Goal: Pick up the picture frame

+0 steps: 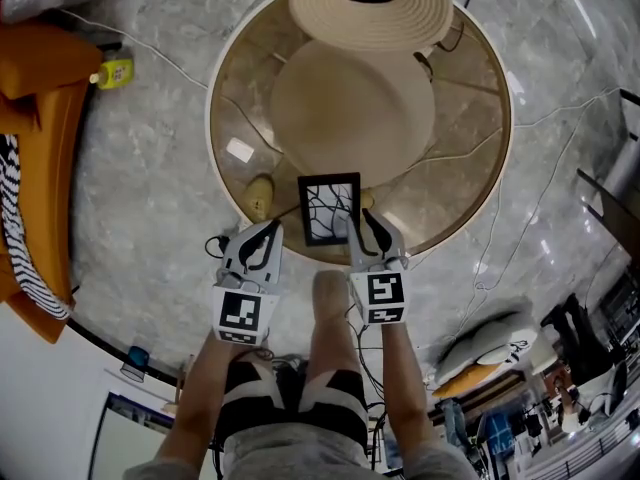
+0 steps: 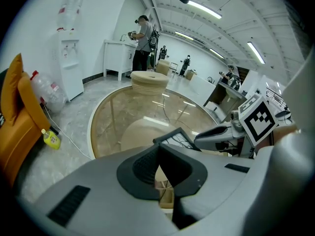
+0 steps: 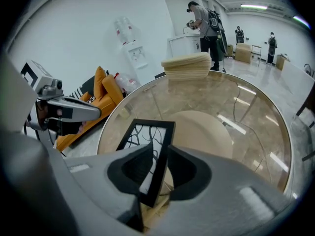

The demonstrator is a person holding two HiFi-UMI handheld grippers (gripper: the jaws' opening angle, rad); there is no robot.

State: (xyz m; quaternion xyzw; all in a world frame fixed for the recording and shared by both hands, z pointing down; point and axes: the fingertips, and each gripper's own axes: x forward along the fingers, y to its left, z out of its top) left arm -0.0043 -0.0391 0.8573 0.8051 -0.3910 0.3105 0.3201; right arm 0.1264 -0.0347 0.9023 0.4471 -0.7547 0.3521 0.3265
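Now, in the head view, the picture frame [image 1: 330, 209] is seen standing on the round glass table [image 1: 480, 128], close to its near rim. Its black border surrounds a white face with dark branching lines. The left gripper [image 1: 268, 230] is held just off the table's edge, to the left of the frame and apart from it. The right gripper [image 1: 362, 224] is placed at the frame's right border.

In the left gripper view, the left gripper [image 2: 157, 154] is shown with its tips drawn together and nothing between them. Only a sliver of pale wood [image 2: 165, 191] is glimpsed through the slit lower down. The picture frame [image 2: 176, 137] is seen just beyond, with the right gripper [image 2: 202, 140] reaching in at its far side.

In the right gripper view, the right gripper [image 3: 160, 154] is shown with its jaws parted and the right border of the picture frame [image 3: 147, 134] set between them. A thin gap appears to be left at the outer pad, so the frame is judged straddled but not yet clamped. The left gripper [image 3: 91, 113] is seen off to the left, well clear.

The step in hand is judged to be the grasp itself. Next, the right jaws are to be closed squarely on the border, deep enough that the frame is not tipped backward. Only then is a straight lift called for. What props the frame from behind cannot be told, so a snag there is to be watched for.
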